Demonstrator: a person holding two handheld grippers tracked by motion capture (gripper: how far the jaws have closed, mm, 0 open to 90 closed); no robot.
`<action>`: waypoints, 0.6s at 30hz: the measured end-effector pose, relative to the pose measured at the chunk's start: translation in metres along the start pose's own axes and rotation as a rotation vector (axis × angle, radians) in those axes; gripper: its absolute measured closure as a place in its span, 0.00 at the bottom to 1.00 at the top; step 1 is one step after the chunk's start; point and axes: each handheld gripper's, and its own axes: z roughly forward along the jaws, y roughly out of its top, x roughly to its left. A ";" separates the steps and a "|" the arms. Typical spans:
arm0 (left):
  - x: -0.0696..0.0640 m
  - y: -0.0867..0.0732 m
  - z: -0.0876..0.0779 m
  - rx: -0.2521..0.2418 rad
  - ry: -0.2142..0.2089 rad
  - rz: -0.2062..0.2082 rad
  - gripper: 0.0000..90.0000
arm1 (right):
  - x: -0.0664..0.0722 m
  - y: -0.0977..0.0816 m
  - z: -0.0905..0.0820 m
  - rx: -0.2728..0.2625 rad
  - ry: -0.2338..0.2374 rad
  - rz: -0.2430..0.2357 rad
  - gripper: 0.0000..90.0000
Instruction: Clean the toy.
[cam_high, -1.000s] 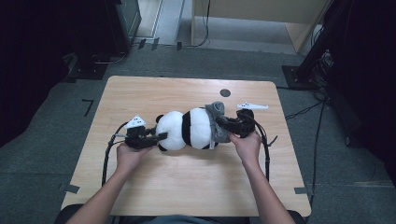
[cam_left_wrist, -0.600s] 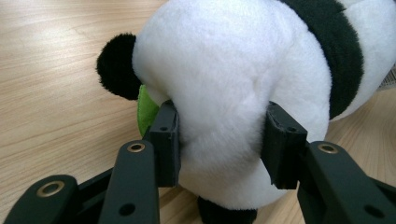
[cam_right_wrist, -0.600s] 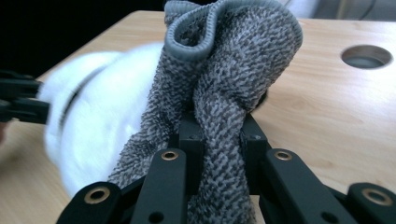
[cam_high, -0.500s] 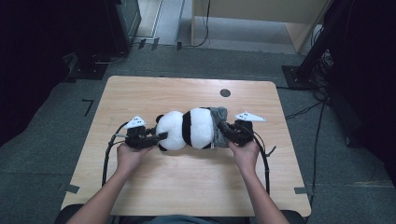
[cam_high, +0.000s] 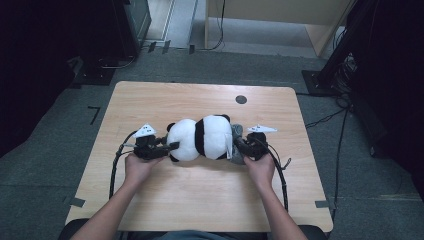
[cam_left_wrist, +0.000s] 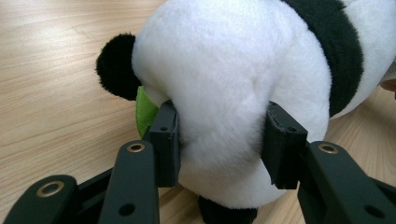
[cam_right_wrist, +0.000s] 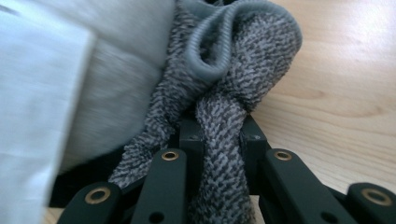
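A black-and-white plush panda (cam_high: 202, 138) lies on its side in the middle of the wooden table (cam_high: 200, 200). My left gripper (cam_high: 167, 146) is shut on the panda's white rounded end (cam_left_wrist: 219, 93), with both pads (cam_left_wrist: 166, 135) pressed into the fur. A green patch (cam_left_wrist: 145, 112) peeks out beside a black ear or paw (cam_left_wrist: 116, 65). My right gripper (cam_high: 239, 145) is shut on a grey knitted garment (cam_right_wrist: 229, 74) at the panda's other end (cam_high: 236, 142); a fold of the knit (cam_right_wrist: 219, 140) is pinched between its jaws.
A small dark round hole (cam_high: 241, 99) sits in the table near its far edge. Cables trail from both grippers (cam_high: 116, 165) along the table toward the person. Dark equipment and a stand base (cam_high: 320, 82) are on the floor beyond the table.
My right gripper has come down toward the table with the grey knit, which now lies lower against the panda. The left gripper and the panda's white end have stayed in place.
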 end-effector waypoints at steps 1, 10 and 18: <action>0.000 0.000 0.000 0.001 -0.001 -0.001 0.61 | -0.002 0.000 0.000 0.015 -0.014 0.003 0.86; 0.000 0.000 -0.001 0.002 0.003 -0.001 0.60 | -0.009 0.019 -0.031 -0.086 -0.034 0.030 0.86; 0.000 0.000 0.000 0.000 0.002 0.002 0.60 | 0.006 0.059 -0.058 -0.188 0.006 -0.022 0.86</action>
